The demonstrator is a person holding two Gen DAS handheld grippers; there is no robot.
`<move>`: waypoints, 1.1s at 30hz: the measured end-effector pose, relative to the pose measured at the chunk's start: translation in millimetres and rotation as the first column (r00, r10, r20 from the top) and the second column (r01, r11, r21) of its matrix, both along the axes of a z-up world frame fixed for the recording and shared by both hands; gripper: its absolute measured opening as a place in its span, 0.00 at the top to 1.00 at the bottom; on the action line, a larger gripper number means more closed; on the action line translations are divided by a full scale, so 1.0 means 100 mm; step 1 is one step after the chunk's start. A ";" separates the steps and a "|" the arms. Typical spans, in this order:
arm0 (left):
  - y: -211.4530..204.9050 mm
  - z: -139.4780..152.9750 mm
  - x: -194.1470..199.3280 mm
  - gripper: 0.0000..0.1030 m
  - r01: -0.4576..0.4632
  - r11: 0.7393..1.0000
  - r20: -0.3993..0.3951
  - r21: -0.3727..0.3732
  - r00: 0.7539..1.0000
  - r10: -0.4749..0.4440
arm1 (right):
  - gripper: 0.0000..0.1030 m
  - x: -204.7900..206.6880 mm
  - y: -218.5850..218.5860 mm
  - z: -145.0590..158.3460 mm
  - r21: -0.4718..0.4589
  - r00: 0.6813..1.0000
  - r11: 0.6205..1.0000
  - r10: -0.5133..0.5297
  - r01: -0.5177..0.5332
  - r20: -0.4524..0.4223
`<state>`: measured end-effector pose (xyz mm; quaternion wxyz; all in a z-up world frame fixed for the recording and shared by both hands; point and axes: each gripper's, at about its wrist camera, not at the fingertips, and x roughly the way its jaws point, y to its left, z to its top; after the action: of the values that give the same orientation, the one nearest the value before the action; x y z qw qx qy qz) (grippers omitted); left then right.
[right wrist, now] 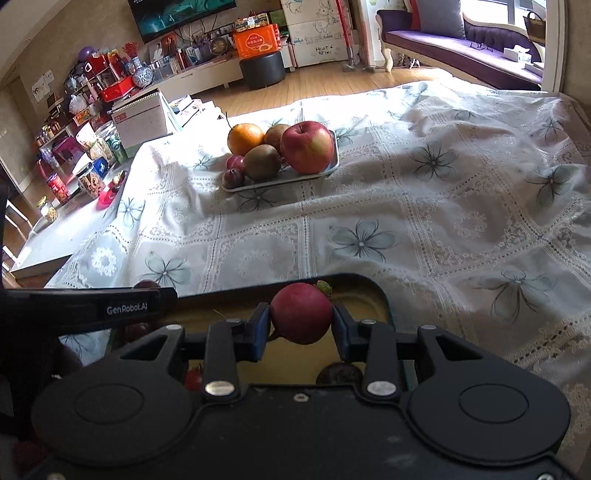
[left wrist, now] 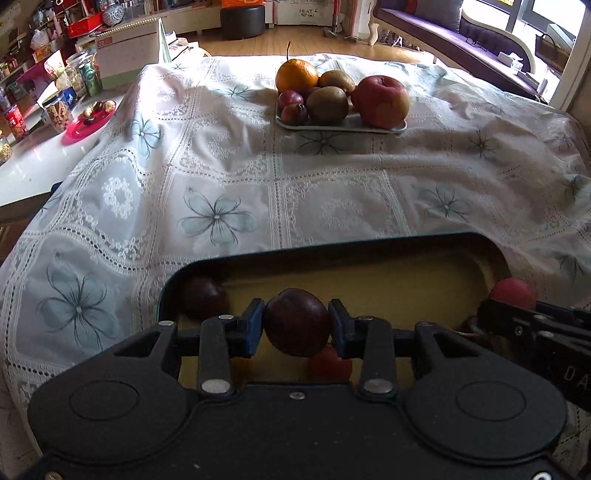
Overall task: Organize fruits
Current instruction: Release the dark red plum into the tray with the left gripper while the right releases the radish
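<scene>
Both grippers have fruit right now. The left gripper (left wrist: pixel 296 325) is clamped on a dark plum (left wrist: pixel 296 322), and the right gripper (right wrist: pixel 301 320) squeezes a redder plum (right wrist: pixel 301 313). Both hang over the dark yellow-bottomed tray (left wrist: pixel 369 243). The fruit plate (left wrist: pixel 341 127) sits well ahead.

Daylight pours in from the window (left wrist: pixel 554 33) at far right, glaring on the tablecloth (left wrist: pixel 258 166); the near foreground sits shadowed, and fisheye bends the edges.
</scene>
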<state>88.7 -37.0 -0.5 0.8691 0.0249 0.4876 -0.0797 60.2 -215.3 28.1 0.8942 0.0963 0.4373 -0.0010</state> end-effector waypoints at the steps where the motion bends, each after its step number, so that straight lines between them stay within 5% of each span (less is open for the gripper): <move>1: -0.01 -0.03 -0.02 0.56 -0.001 1.000 -0.003 0.006 1.000 0.001 | 0.63 -0.03 0.00 -0.02 0.005 1.000 1.000 0.000 0.000 -0.009; 11: -0.06 -0.19 -0.05 0.55 -0.004 1.000 -0.027 0.031 1.000 0.005 | 0.63 -0.07 0.18 -0.35 -0.036 0.994 0.999 0.015 -0.019 -0.106; 33: 0.06 -0.06 -0.34 0.54 -0.045 0.999 0.007 0.014 0.999 0.045 | 0.62 -0.19 0.23 -0.16 -0.072 0.999 0.997 0.037 -0.038 -0.016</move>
<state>55.2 -30.5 -6.9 0.8720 0.0205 0.4858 -0.0564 40.9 -191.9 11.8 0.8937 0.0555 0.4453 -0.0008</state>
